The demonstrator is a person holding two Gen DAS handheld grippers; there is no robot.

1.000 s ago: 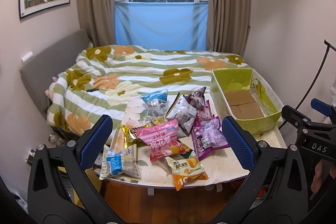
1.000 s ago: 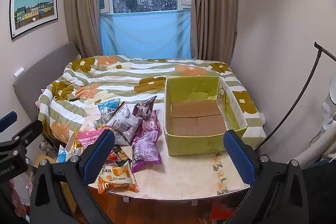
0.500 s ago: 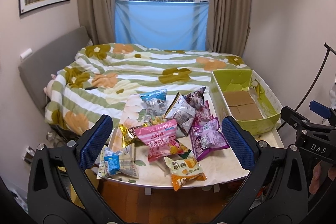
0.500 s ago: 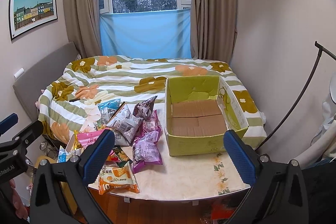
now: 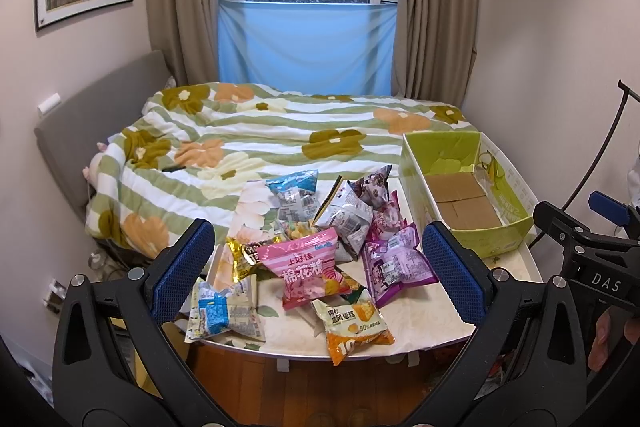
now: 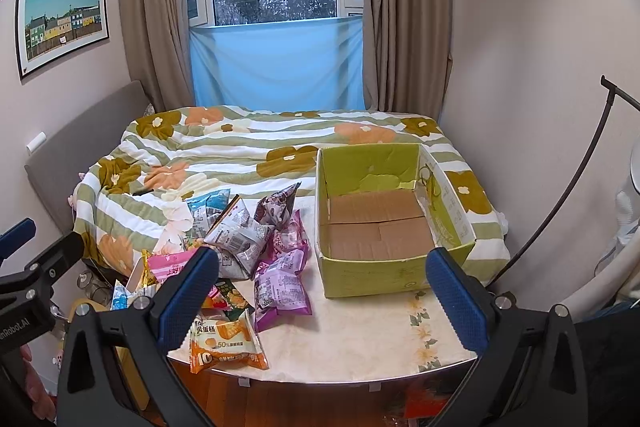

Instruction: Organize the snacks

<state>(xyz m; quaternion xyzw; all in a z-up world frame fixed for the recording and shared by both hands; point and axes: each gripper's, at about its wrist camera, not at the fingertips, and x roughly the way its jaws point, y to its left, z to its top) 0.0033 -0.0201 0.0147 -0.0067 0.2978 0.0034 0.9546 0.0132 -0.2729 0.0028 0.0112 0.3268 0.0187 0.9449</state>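
Many snack packets (image 5: pixel 316 251) beside green box (image 6: pixel 384 219)

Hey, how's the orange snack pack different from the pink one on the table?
The orange pack lies at the table's near edge, overhanging it; the pink pack lies farther in, within the pile. The orange pack is smaller and shows a cake picture; the pink pack is larger, with big pink lettering. Both are sealed, lie flat, and are outside the green box.

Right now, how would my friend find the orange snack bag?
Find the green cardboard box on the table; the snack pile lies to its left. The orange bag sits at the table's near edge, the only orange one, picturing a cake.
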